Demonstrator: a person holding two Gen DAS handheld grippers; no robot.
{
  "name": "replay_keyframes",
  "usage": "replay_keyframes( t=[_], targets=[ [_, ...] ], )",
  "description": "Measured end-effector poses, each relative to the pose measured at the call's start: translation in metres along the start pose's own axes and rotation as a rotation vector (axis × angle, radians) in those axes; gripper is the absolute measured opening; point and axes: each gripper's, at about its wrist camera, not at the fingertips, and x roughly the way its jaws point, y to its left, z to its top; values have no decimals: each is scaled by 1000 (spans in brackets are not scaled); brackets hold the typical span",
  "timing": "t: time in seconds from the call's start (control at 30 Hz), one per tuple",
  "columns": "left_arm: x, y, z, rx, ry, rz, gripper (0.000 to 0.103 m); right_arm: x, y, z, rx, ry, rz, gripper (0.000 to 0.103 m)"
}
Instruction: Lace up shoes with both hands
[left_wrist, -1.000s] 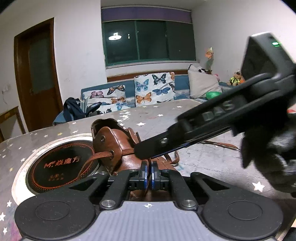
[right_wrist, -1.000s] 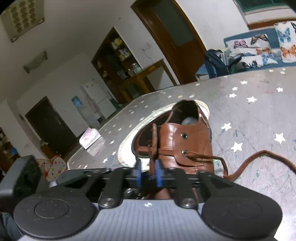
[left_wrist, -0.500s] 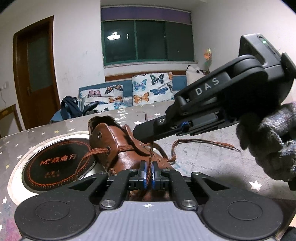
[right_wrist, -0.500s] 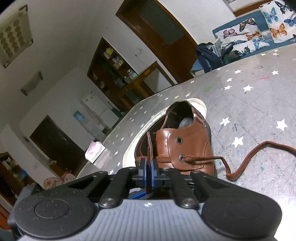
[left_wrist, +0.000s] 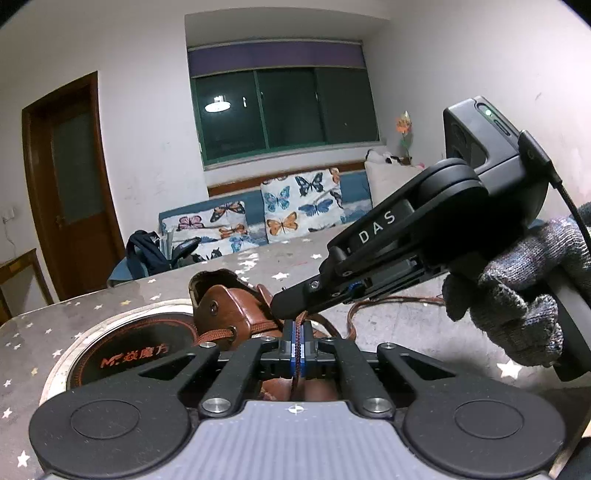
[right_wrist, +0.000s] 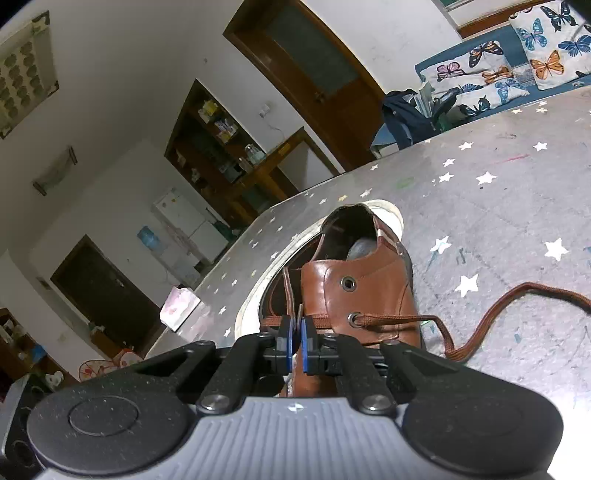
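Note:
A brown leather shoe stands on the star-patterned table, its heel over a round black hob. The brown lace runs from a lower eyelet and trails loose across the table to the right. My left gripper is shut on a strand of lace just in front of the shoe. My right gripper, held by a grey-gloved hand, reaches in from the right just above the left fingertips. It is shut on a thin strand of the lace by the shoe's tongue.
A sofa with butterfly cushions and a dark backpack lie beyond the table's far edge. A pink box sits near the table's left edge. Bare tabletop spreads to the right of the shoe.
The right gripper's jaws closed on the lace strand. In the left wrist view it tilted up and rolled, bringing its body and the gloved hand into fuller view. The left gripper stayed shut.

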Motion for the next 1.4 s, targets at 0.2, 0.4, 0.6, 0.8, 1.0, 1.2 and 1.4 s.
replay_keyframes(
  t=[0.2, 0.4, 0.6, 0.8, 1.0, 1.2, 1.4],
  targets=[
    [-1, 13, 2, 30, 54, 35, 2, -3, 6, 2, -74, 6, -47, 28],
    [-7, 32, 11, 50, 46, 81, 2, -7, 22, 3, -280, 53, -186, 52],
    [-11, 50, 25, 86, 17, 137, 2, 1, 31, 3, -415, 120, -310, 71],
    [-17, 56, 38, 136, -18, 173, 2, 14, 35, 2, -503, 159, -407, 82],
    [-15, 55, 47, 181, -36, 172, 2, 24, 35, 5, -511, 175, -456, 87],
    [-10, 51, 48, 219, -40, 156, 2, 32, 33, 5, -547, 193, -483, 92],
    [-5, 50, 50, 252, -43, 143, 2, 37, 33, 4, -560, 196, -503, 96]
  ],
)
